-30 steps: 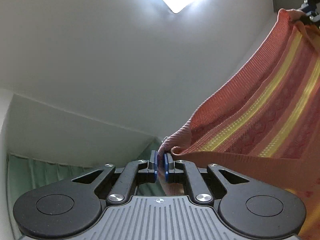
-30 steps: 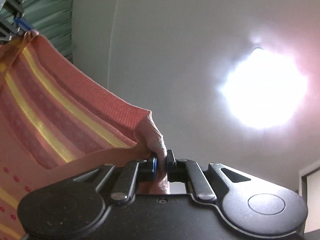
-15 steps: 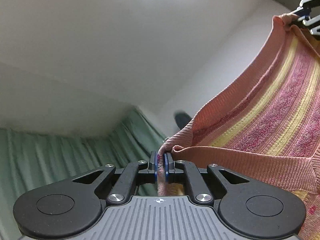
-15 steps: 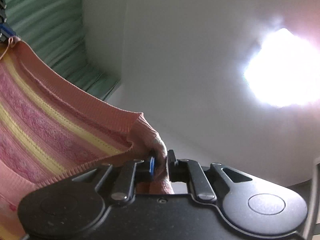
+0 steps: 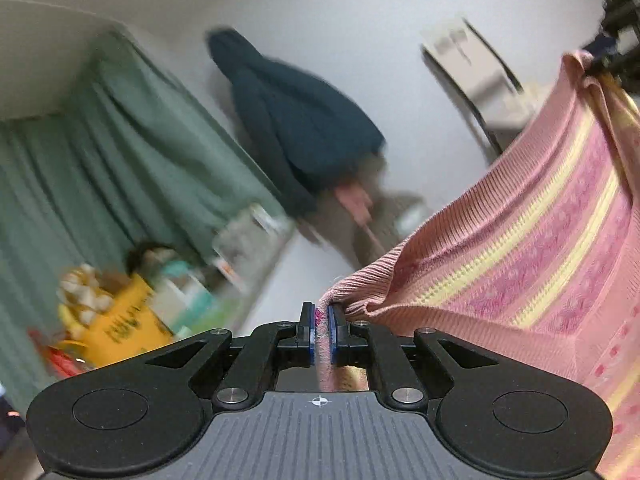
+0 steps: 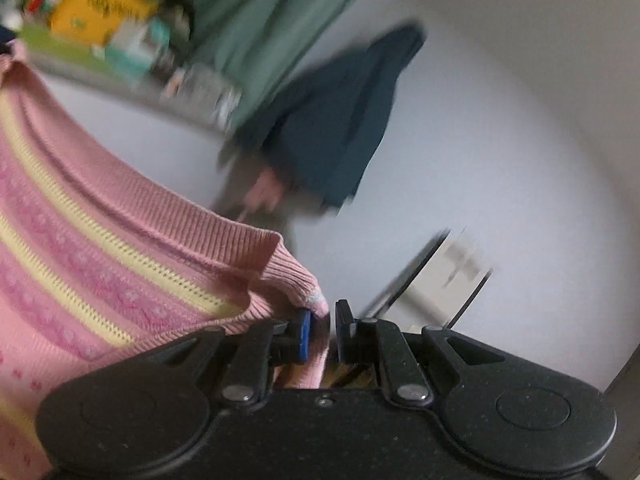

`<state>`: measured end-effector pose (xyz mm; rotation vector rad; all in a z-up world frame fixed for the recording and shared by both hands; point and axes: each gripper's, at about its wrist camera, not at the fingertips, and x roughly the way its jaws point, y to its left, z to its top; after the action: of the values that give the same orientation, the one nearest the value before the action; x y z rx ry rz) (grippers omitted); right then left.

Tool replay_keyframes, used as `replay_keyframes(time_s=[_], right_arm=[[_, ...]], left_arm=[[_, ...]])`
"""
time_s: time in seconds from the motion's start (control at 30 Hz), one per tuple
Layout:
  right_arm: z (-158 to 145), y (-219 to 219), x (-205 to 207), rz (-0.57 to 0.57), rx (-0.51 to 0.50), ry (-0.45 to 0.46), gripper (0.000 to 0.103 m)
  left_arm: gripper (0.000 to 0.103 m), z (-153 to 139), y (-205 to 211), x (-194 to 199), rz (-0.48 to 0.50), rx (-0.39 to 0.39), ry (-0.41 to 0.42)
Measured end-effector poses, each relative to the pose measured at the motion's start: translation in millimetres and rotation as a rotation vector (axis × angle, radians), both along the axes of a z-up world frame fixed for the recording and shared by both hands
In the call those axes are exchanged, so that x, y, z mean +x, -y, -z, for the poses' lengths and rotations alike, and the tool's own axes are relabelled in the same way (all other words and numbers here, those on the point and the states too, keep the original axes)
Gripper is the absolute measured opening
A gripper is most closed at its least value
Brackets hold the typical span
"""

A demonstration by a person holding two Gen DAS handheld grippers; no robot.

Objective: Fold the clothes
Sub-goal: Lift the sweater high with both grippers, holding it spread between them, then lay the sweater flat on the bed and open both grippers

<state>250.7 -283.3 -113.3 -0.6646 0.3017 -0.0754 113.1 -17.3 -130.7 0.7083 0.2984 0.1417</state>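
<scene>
The pink striped sweater (image 5: 520, 248) is held stretched in mid-air, one ribbed corner pinched by the left gripper (image 5: 321, 334) and one by the right gripper (image 6: 322, 330); no fold is seen yet.

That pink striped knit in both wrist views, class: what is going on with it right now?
A person is folding clothes with a hand-held gripper in each hand. The left hand-held gripper is shut on one corner of the pink striped sweater, and the right hand-held gripper is shut on the opposite corner of its ribbed hem. The garment hangs stretched between them in the air, not yet folded. A dark jacket hangs on the wall behind.
</scene>
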Motion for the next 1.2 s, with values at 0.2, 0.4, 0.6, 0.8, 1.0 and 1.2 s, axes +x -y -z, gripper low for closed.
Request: replay_keyframes(time_s=[0.2, 0.4, 0.6, 0.8, 1.0, 1.2], right_arm=[[70, -41, 94, 0.057, -0.039, -0.136, 0.001], [119, -23, 126, 0.096, 0.190, -0.378, 0.002], [112, 50, 59, 0.143, 0.348, -0.448, 0.043], [107, 125, -8, 0.270, 0.544, -0.471, 0.046], [115, 142, -29, 0.248, 0.749, -0.470, 0.041], [109, 134, -56, 0.326, 0.936, -0.401, 0.040]], left_arm=[[0.007, 41, 6, 106, -0.048, 0.022, -0.172], [0.008, 79, 8, 177, -0.120, 0.020, -0.409], [0.049, 92, 44, 157, -0.192, 0.119, -0.356], [0.103, 31, 44, 108, -0.273, -0.046, -0.207], [0.103, 4, 29, -23, -0.291, -0.478, -0.141], [0.103, 53, 33, -65, -0.189, -0.689, -0.069]])
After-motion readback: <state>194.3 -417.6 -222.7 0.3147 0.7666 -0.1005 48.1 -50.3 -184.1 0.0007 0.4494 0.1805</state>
